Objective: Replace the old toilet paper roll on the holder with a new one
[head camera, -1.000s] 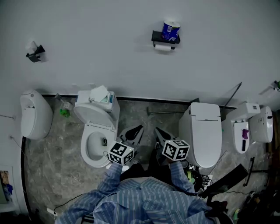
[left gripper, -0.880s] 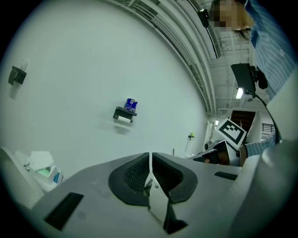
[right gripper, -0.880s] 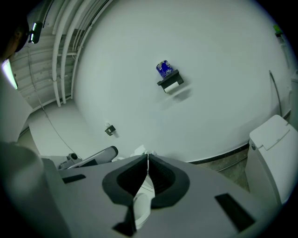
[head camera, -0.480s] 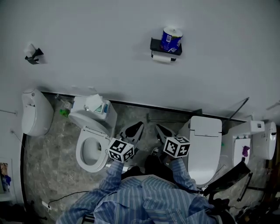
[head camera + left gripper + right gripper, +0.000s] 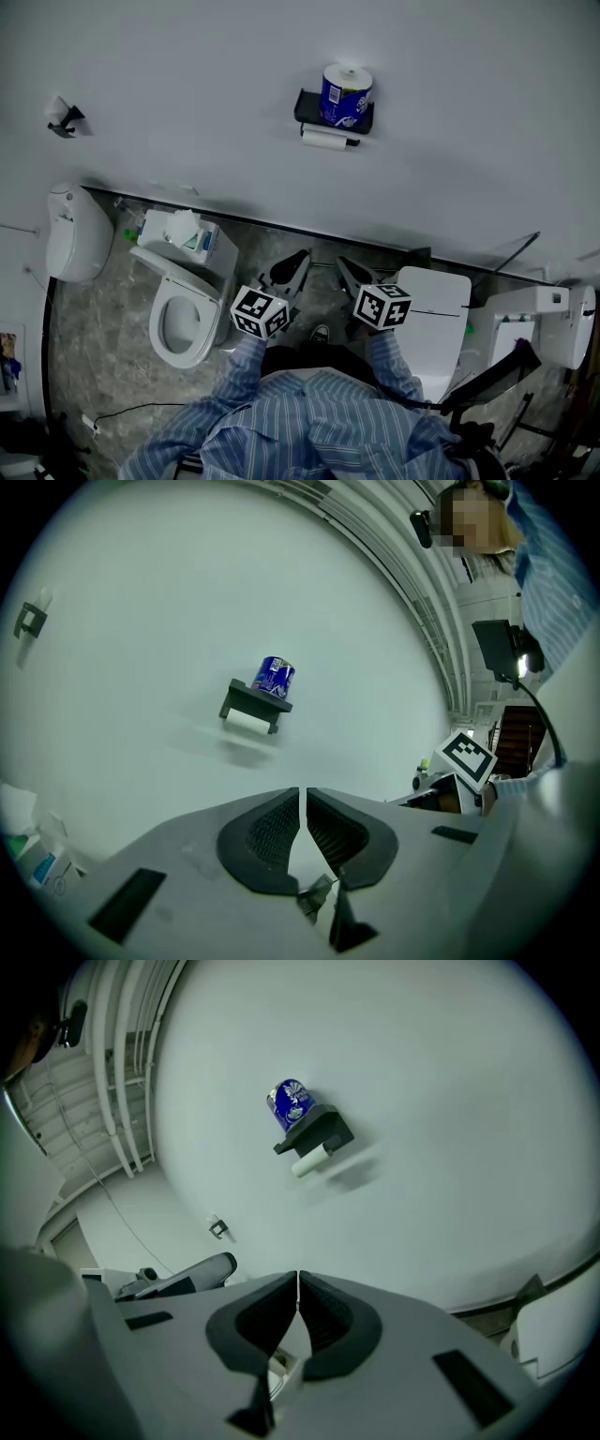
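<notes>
Not started yet. L gripper (image 5: 291,269) & R gripper (image 5: 351,274) both clenched, empty, well apart from wall. Old roll (image 5: 324,140) on holder (image 5: 307,107), wrapped new roll (image 5: 345,95) atop it. Whole swap left.

A smooth matt wall (image 5: 169,75) bears a black holder (image 5: 307,103), perhaps matt metal, a wrapped roll (image 5: 345,94) in glossy blue film and a white paper roll (image 5: 323,139), above a marbled stone-look floor (image 5: 94,337), a glossy white toilet (image 5: 431,300) and a striped cloth shirt (image 5: 309,422).
</notes>
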Demonstrator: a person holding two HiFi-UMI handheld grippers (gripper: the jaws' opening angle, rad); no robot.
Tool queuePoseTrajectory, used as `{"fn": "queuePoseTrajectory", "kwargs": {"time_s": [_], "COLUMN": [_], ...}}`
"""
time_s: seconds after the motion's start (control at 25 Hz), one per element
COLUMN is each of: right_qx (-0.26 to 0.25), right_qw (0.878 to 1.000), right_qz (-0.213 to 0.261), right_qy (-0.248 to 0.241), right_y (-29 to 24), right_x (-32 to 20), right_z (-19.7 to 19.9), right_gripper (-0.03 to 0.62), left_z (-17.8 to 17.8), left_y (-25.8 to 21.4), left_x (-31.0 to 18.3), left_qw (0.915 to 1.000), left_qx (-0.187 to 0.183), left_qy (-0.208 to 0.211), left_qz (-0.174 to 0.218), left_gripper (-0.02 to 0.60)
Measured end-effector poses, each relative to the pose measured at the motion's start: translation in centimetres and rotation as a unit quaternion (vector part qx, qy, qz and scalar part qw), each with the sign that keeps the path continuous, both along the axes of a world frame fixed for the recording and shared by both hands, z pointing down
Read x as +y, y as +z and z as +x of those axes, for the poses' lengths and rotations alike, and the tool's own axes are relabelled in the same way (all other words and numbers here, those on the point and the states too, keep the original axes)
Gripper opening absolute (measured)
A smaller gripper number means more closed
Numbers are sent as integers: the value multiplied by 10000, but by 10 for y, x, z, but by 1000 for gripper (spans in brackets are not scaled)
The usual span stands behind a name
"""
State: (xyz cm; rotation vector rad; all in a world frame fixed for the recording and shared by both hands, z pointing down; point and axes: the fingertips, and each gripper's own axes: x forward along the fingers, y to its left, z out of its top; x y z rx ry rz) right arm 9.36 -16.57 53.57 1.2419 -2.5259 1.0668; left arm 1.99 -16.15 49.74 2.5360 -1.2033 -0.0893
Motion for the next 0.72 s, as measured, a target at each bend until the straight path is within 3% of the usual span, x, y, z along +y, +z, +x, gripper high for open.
{"fn": "queuePoseTrajectory", "kwargs": {"time_s": [0.32, 0.56, 0.64, 0.72], "right_qx": [-147, -183, -190, -183], "right_qw": [9998, 9997, 9997, 9997], "right_qz": [-96, -137, -143, -132], "right_qy": [-18, 19, 59, 134], "right_y": [7, 6, 5, 3], "right_x": [-28, -46, -54, -65], "right_z": [20, 19, 18, 18], "right_gripper": [9, 9, 9, 9], "left_z": [16, 7, 5, 4], "left_y": [2, -9, -11, -14], "left_x": [-35, -61, -74, -89], "left_qw": [9998, 9998, 9998, 9991], "left_qx": [-190, 6, 147, 421], "left_qy": [-95, -189, -129, -4], "left_qz": [-69, 29, -15, -99], "left_gripper": [8, 11, 35, 105]}}
